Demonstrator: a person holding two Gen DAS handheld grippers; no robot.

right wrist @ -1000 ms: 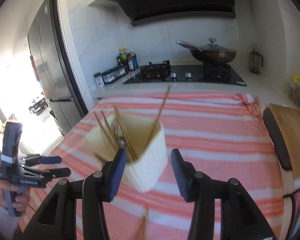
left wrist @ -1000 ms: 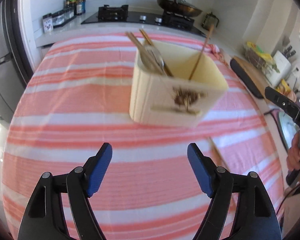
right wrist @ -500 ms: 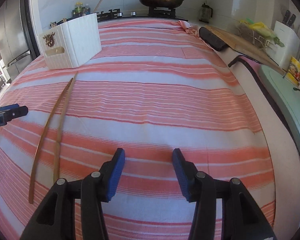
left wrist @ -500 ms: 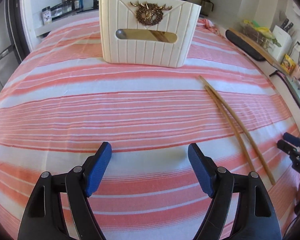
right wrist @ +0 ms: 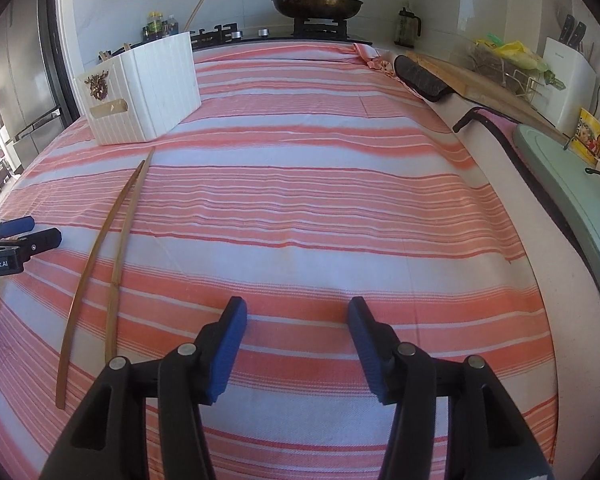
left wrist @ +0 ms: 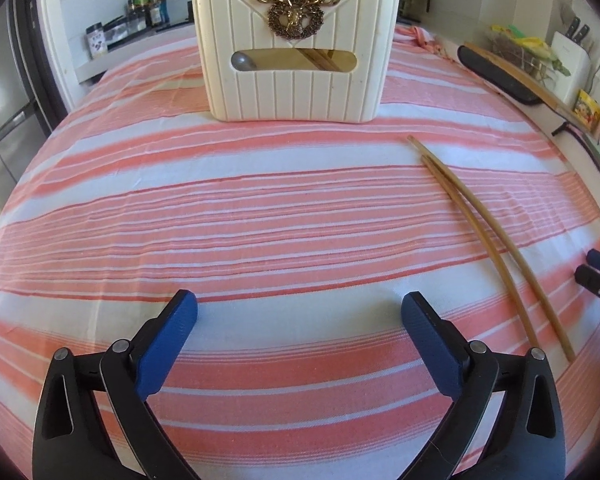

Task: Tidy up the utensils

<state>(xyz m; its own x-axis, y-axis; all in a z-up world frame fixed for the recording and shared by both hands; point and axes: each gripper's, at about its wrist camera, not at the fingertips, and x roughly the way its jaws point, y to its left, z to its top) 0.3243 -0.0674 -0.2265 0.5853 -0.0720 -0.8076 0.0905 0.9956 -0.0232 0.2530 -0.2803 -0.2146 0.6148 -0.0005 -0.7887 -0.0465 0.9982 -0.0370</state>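
Both tongs were empty: left gripper [left wrist: 299, 312] had just spread wider, right gripper [right wrist: 297, 320] half open. Since a second earlier, they had dropped toward the striped cloth [left wrist: 260, 208], holder [left wrist: 296, 52] now far beyond.

**Two wrist cams, both tilted down at the striped surface**

Left cam: low and near the surface [left wrist: 300, 208], facing the cream box [left wrist: 296, 56] head-on, stove wall behind. Right cam: same tilt, set further right, box [right wrist: 148, 88] seen at an angle upper left. Both share the box, the chopstick pair [left wrist: 488, 232] [right wrist: 104, 256], the cloth and the back counter w/ pan [right wrist: 316, 4].
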